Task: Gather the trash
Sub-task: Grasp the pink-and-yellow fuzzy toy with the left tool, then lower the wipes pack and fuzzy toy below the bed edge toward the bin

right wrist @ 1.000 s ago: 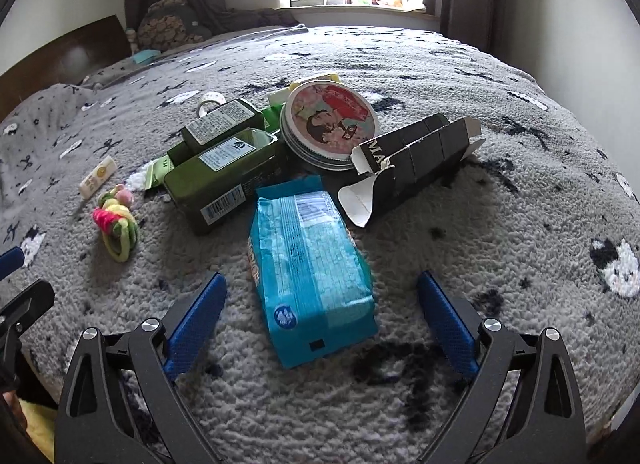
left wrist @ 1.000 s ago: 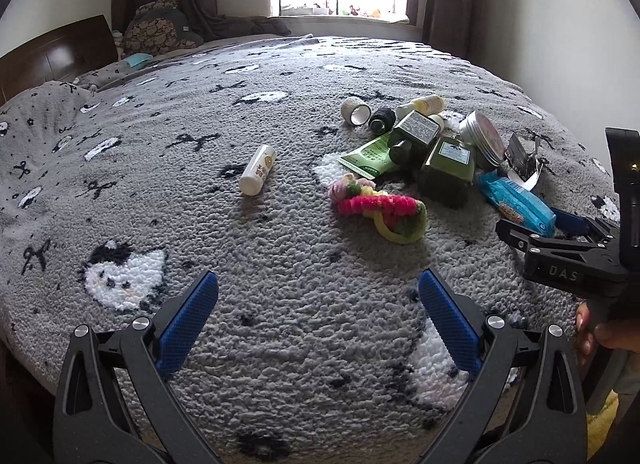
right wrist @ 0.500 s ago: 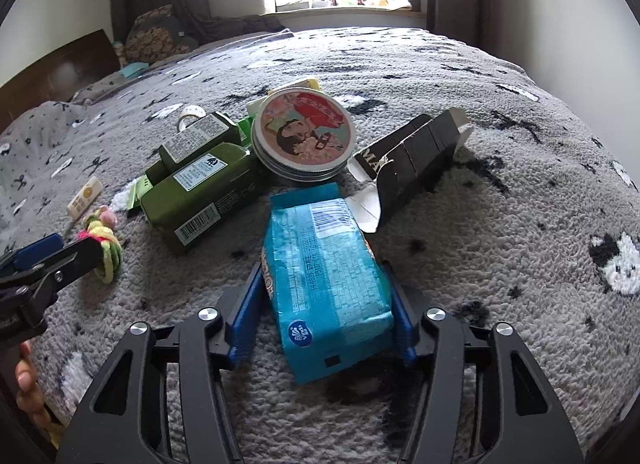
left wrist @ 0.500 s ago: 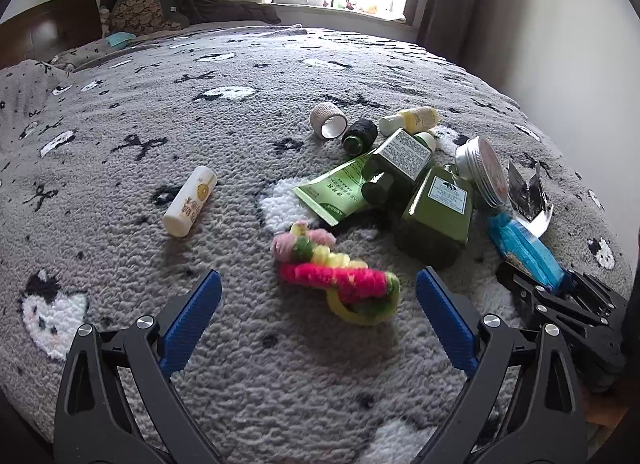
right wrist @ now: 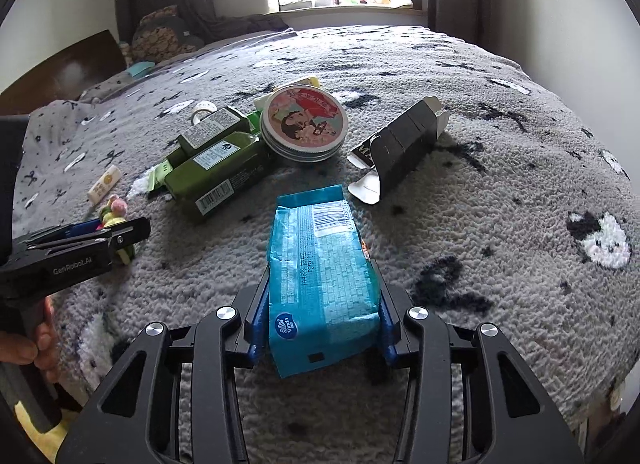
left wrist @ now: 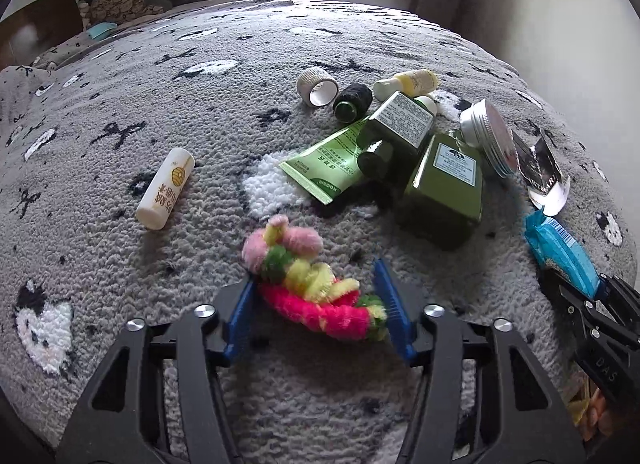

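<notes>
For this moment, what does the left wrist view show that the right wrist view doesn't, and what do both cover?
Only the left wrist view shows the dark thread spool and how the left tool has both pads against the fuzzy pink and yellow loop. Only the right wrist view shows the picture on the round tin, the full black carton, and the right tool clamped on the blue packet. Both show the green bottles and white lip balm tube.

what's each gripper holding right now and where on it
Right gripper clamps the blue tissue pack across its near end. Left gripper closes around the fuzzy pink-yellow ring; firm hold unclear.
</notes>
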`<state>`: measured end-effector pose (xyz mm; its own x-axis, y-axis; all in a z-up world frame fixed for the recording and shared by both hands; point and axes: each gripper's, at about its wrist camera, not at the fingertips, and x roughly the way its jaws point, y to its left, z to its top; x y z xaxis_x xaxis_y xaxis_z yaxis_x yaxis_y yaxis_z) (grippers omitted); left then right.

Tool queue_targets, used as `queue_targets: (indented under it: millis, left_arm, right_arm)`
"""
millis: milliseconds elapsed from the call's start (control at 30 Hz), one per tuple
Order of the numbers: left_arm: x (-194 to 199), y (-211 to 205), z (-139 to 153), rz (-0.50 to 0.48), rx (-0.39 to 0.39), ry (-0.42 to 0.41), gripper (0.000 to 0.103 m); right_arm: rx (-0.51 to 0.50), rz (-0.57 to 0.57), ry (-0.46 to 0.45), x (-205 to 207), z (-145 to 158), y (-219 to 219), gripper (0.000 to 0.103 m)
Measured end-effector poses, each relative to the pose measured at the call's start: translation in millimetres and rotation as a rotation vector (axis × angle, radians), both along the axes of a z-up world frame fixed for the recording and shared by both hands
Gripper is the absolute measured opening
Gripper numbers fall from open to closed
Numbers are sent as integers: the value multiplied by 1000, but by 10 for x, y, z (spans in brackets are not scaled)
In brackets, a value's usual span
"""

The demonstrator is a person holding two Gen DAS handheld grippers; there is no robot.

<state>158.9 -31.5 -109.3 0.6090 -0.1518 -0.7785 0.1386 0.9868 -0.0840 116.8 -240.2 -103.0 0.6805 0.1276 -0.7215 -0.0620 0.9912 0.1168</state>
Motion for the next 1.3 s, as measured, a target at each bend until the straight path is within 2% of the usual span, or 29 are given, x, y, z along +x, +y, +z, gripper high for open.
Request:
queue_targets:
  millis: [133,233,433,600,800,1033,1200,1300]
  left_arm:
    - [-186,31,21,-13,-19,-7,48]
    - [-356,71,48,-15,-33,-16,39]
    - [-702,102,113,-27,-56,-54,34]
    - [-938,48,146,-49,-67,-88,24]
    - [-1190,53,221,-72,-67,-133,22]
    - [-1741,107,425,-86,-60,-213,22]
    - [-2100,118,377,-99,-43,-227,22]
    - [-2259,112,217,-119,-23,-188,22]
  right_arm:
    - [35,27,-4,-183,30,-8,43]
    - [25,55,-18,-334,59,46,43]
    - [-15,92,-52,-627,115,212,43]
    - [-2,109,-91,-826,224,246,43]
    - [2,109,-131,-1071,360,225,43]
    - [7,137,-159,-1393,394,267,43]
    - [37,232,-102,-1593,268,375,43]
    - [10,267,-60,-1697,120,449,43]
